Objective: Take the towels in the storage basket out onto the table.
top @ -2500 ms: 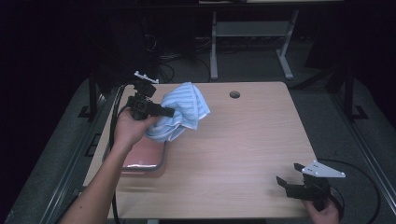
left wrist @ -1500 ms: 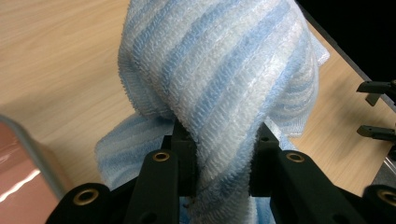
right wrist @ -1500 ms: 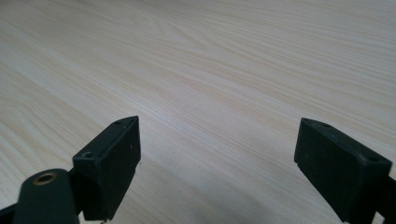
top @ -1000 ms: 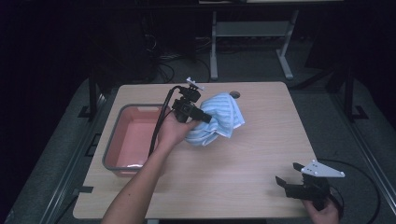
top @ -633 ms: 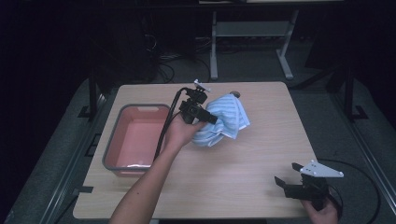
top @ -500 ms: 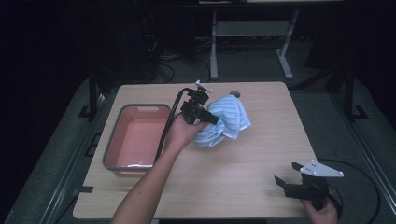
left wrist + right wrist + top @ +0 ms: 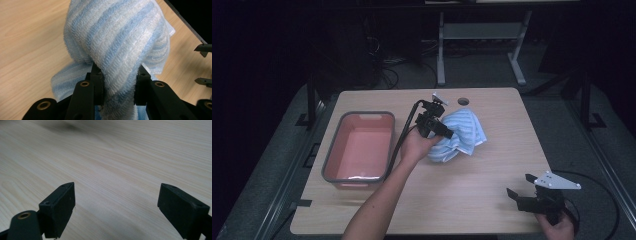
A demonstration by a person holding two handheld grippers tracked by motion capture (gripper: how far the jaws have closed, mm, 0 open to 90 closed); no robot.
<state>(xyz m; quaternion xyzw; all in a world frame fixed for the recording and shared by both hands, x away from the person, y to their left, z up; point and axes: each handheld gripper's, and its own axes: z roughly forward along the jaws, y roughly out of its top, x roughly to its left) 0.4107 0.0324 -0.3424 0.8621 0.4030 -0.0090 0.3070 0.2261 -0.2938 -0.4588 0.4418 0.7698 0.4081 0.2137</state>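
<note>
your left gripper (image 7: 443, 131), clamped on the striped towel (image 7: 462, 137), has carried it out of the pink tub (image 7: 360, 147) at nine o'clock to mid-table, so set it down while your right gripper (image 7: 526, 194) idles open at five o'clock.

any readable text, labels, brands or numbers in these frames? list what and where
None. The striped towel clamped in the left gripper has no tag in sight, and the pink tub, the table and the right gripper carry no print or label that can be made out.
</note>
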